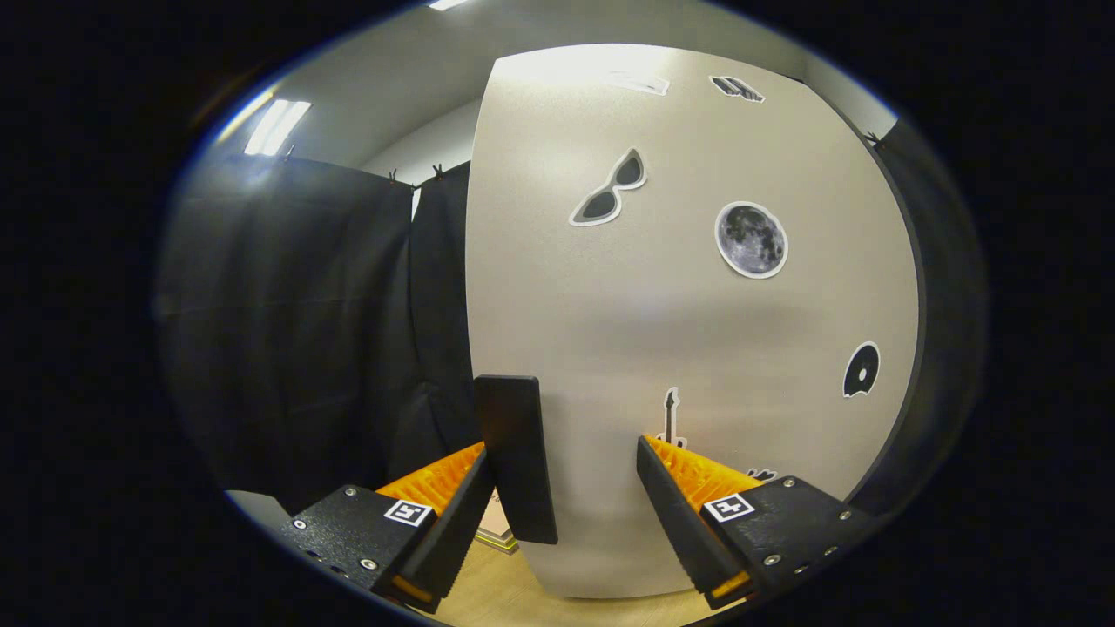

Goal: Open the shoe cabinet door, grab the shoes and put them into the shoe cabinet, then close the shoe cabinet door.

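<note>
The shoe cabinet door (697,331) is a pale grey panel with several stickers, standing close ahead of me. A flat black handle (516,453) stands upright near the door's left edge. My gripper (562,444) is open with the handle between its fingers. The handle sits close against the left finger (453,514), and a clear gap separates it from the right finger (679,514). I cannot tell whether the door is ajar.
Black cloth (296,331) hangs just left of the door. A strip of light wooden floor (488,596) lies below the fingers. A flat pale object (496,529) rests there by the door's lower left corner.
</note>
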Available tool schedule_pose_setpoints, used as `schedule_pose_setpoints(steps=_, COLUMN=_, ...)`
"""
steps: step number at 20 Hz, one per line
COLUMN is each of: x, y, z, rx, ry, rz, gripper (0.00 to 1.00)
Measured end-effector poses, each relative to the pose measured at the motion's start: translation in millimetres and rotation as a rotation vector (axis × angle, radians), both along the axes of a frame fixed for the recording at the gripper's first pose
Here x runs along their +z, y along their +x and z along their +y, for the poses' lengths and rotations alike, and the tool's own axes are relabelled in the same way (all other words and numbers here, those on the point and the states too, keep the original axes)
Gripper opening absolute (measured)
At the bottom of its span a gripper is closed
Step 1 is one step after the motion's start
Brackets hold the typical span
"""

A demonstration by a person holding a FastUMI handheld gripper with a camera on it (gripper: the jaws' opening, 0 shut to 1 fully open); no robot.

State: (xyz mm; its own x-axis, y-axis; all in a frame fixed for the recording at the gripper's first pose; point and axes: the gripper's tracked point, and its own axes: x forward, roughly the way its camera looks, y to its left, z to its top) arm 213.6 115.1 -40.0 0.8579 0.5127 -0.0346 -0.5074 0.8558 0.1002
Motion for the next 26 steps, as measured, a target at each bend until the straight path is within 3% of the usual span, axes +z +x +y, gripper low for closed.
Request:
schedule_pose_setpoints(steps=15, x=3, y=2, z=4, rx=-0.098, ry=0.053, rz=0.03, gripper=0.98)
schedule_pose_setpoints(steps=26, x=19, y=-39, z=-25, rx=-0.186, ry=0.004, rz=-0.01, gripper=0.97)
